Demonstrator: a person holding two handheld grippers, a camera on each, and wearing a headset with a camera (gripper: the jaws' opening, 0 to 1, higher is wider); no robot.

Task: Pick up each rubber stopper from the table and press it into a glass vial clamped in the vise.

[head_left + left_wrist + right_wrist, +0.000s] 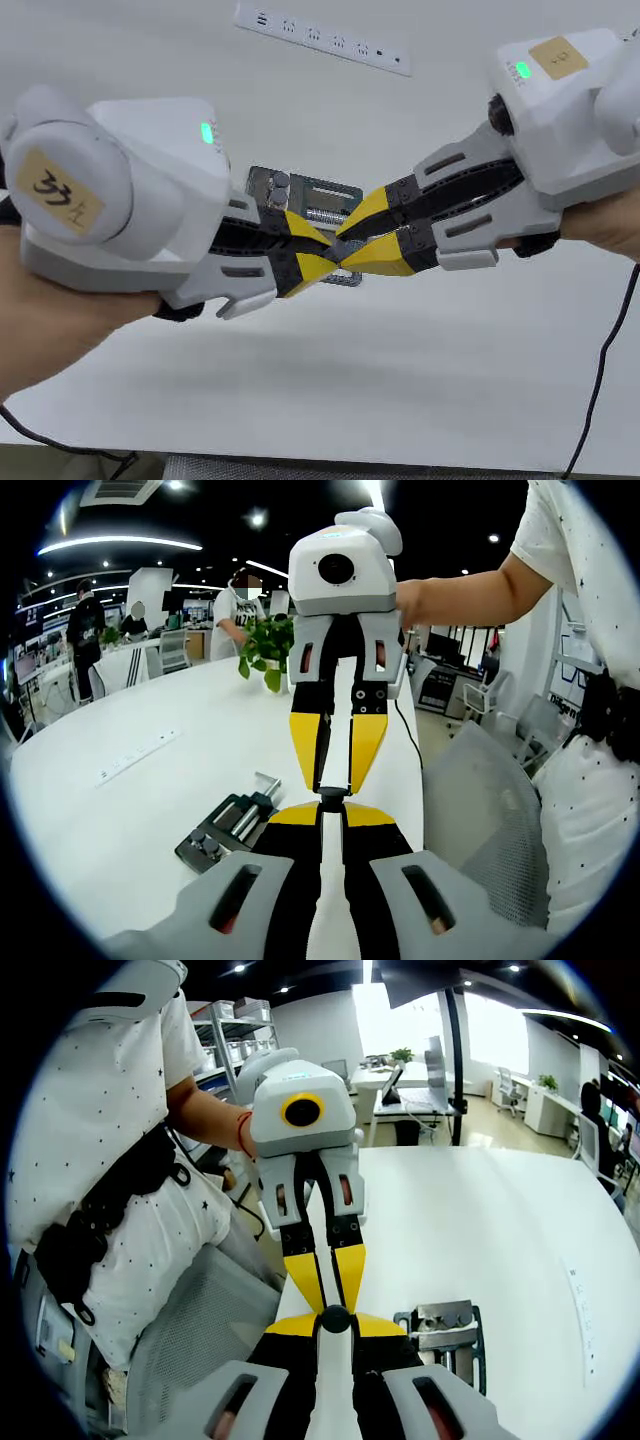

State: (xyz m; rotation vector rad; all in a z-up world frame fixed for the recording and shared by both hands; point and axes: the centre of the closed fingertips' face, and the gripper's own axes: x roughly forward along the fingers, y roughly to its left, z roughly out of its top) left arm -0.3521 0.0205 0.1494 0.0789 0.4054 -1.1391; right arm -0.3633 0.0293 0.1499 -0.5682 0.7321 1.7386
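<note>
Both grippers meet tip to tip above the white table [400, 380]. A small dark rubber stopper [335, 1318] sits where their yellow tips touch; in the head view it is a grey speck [340, 249]. My right gripper [335, 1326] is shut on it. My left gripper [332, 808] has also closed onto the same stopper [332, 795] from the opposite side. The metal vise [325, 200] lies on the table just behind the tips, with round vial tops [277, 184] at its left end. The vise [228, 828] is low left in the left gripper view and the vise [447, 1328] low right in the right gripper view.
A white power strip [322, 38] lies at the table's far edge. A black cable [608, 380] hangs at the right. A grey mesh chair [490, 810] stands beside the person holding the grippers. Other people and desks are in the background.
</note>
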